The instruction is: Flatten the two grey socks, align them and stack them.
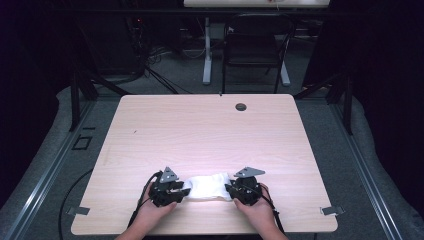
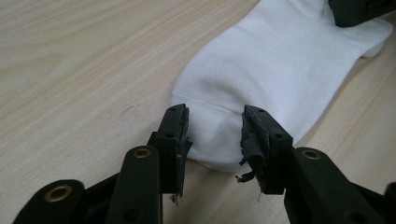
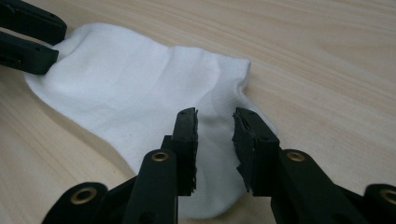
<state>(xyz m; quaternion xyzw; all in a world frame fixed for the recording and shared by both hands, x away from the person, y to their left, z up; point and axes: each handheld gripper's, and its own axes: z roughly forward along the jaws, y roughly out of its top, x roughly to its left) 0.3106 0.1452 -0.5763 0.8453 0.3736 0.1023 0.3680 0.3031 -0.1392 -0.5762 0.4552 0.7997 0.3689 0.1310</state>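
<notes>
A white sock [image 1: 207, 186] lies flat on the wooden table [image 1: 200, 130] near its front edge, stretched left to right. My left gripper [image 1: 186, 190] stands open at the sock's left end. In the left gripper view this gripper [image 2: 214, 133] has a jaw on either side of the sock's [image 2: 280, 70] rounded end, without closing on it. My right gripper [image 1: 228, 190] is open at the right end. In the right gripper view it [image 3: 214, 130] straddles the sock's [image 3: 130, 88] near edge. A hand holds each gripper from the bottom of the high view.
A round cable hole [image 1: 241, 106] sits near the table's far edge. Small metal clips [image 1: 79, 210] [image 1: 331, 210] mark the front corners. Beyond the table stand a black chair [image 1: 255, 47] and a white desk leg [image 1: 207, 50].
</notes>
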